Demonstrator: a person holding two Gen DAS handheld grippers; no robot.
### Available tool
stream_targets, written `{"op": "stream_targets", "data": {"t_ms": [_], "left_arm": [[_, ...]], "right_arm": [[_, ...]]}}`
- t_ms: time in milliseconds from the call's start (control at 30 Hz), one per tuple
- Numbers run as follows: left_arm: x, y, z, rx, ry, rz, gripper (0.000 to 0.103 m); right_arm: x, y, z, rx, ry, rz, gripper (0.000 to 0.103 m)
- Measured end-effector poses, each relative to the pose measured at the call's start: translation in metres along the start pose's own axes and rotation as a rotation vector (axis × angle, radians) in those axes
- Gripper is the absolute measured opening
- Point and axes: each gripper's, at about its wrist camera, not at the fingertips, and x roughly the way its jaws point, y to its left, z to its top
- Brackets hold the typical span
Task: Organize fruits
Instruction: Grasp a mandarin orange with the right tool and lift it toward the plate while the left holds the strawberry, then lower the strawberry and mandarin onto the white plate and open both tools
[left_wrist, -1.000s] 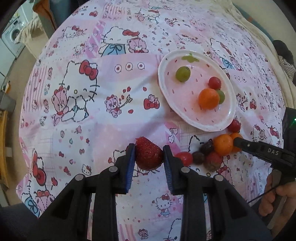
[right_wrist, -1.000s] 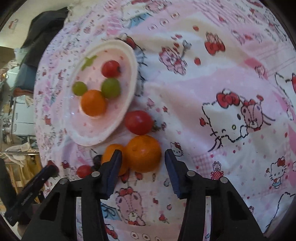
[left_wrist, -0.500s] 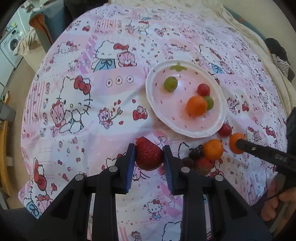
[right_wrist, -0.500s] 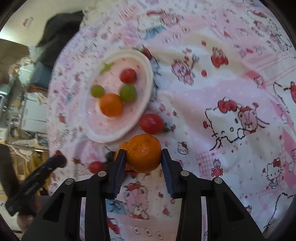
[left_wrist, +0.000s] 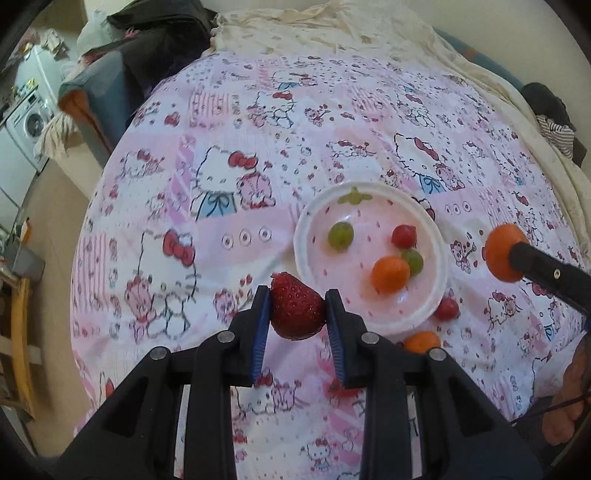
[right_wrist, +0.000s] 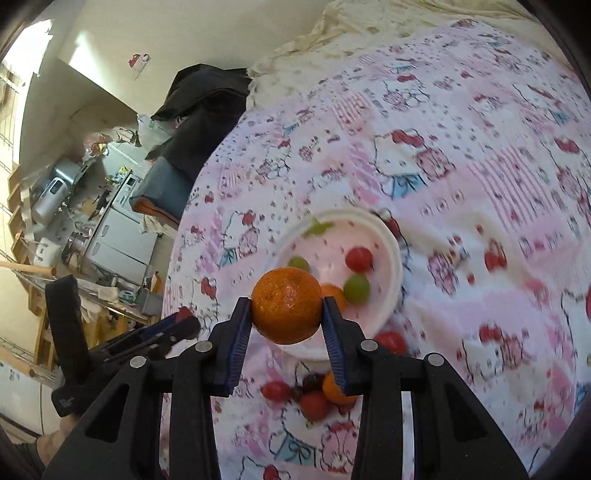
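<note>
Two fruits are riding in my jaws at once: the left gripper (left_wrist: 297, 317) is pinching a strawberry (left_wrist: 295, 311) by its flanks, tip down, and the right gripper (right_wrist: 286, 322) is clamping a mandarin (right_wrist: 286, 305) across its widest part. I am holding both clear of the bedspread (left_wrist: 229, 177), which I judge is so they can travel over the plate's raised rim without nudging what already lies inside. The strawberry is hanging just off the near-left edge of the white plate (left_wrist: 300, 254); the mandarin, from the right wrist view, is hovering over the plate's near rim, though I cannot tell its height above it.

The plate is already carrying four pieces: a green grape (left_wrist: 340, 235) alone toward the left, a red cherry tomato (left_wrist: 404, 236), a second green grape (left_wrist: 413, 260) tucked against a small orange (left_wrist: 390, 274). The bare pink floor on the near-left side is, I judge, the best landing spot for the soft strawberry.

Several pieces are waiting outside on the bedspread: a cherry tomato (left_wrist: 447, 308) touching the plate's near-right rim, another orange (left_wrist: 422, 342) just below it, and, in the right view, a loose cluster of small red and dark fruit (right_wrist: 306, 395)
</note>
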Motion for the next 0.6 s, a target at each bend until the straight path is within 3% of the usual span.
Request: {"op": "stream_targets", "data": {"t_ms": [333,600], "left_arm": [[0.044,-0.017,0.041,0.061,0.006,0.014,0.026],[0.100,-0.027,0.063,0.095,0.009,-0.063,0.026]], "right_arm": [[0.041,-0.022,0.043,0.022,0.034,-0.022,0.040],[0.089,-0.048,0.066,0.061,0.087,-0.072,0.040]]}}
